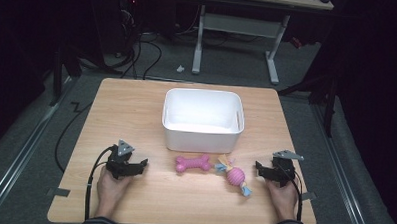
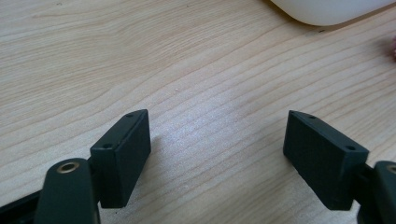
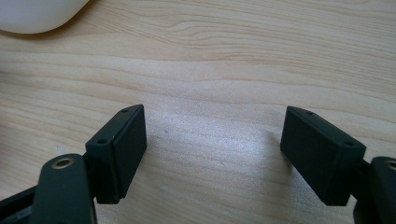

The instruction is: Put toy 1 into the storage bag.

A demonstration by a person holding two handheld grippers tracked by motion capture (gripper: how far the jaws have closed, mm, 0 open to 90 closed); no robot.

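The left tool [image 1: 143,166] is resting low on the wooden surface [image 1: 136,110] near its front left part, with its jaws standing wide apart and nothing between them; in the left gripper view the jaws are framing bare wood. The right tool [image 1: 259,167] is sitting at the front right, likewise released, its jaws spread over bare wood in the right gripper view. Between the two tools, a pink bone toy [image 1: 192,164] is lying just in front of the white tub [image 1: 202,135], and a pink ball on a rope [image 1: 234,176] is lying just beside it to the right, nearer the right tool. Neither toy is touching a tool. The tub is standing at the middle of the surface.
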